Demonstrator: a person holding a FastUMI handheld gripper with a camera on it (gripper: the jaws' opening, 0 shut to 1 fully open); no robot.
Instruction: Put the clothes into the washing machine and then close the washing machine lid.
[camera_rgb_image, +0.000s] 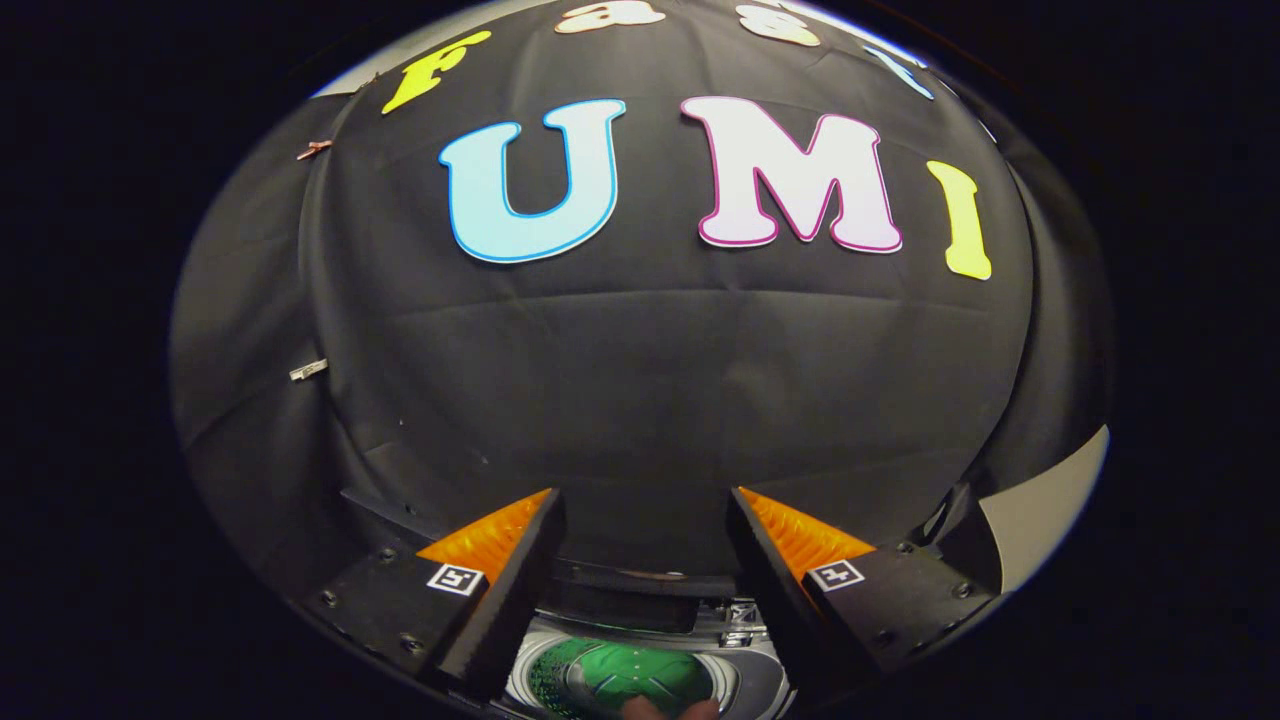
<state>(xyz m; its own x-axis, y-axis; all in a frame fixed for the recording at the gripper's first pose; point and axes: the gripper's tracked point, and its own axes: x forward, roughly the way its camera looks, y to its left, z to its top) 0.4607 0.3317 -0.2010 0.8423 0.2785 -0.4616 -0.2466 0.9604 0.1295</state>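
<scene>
Below and between the fingers sits the washing machine (745, 668), green clothes (640, 672) inside its drum. The gripper (645, 520) gapes wide, holding nothing. Beyond the fingertips hangs only black cloth (640, 380).

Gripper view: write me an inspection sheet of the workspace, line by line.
Surface: nothing seen.
Job's things: washing machine below and between the fingers, opening uncovered; green clothes lie inside its drum. Lid position cannot be told.
Clutter: nothing seen.
Grippers: gripper open, fingers wide apart, holding nothing, above the machine's opening and facing the wall.
Cables: nothing seen.
Surroundings: black cloth wall ahead of the fingers; two small clips pinned on it to one side; a pale panel past the cloth's edge on the other side.
</scene>
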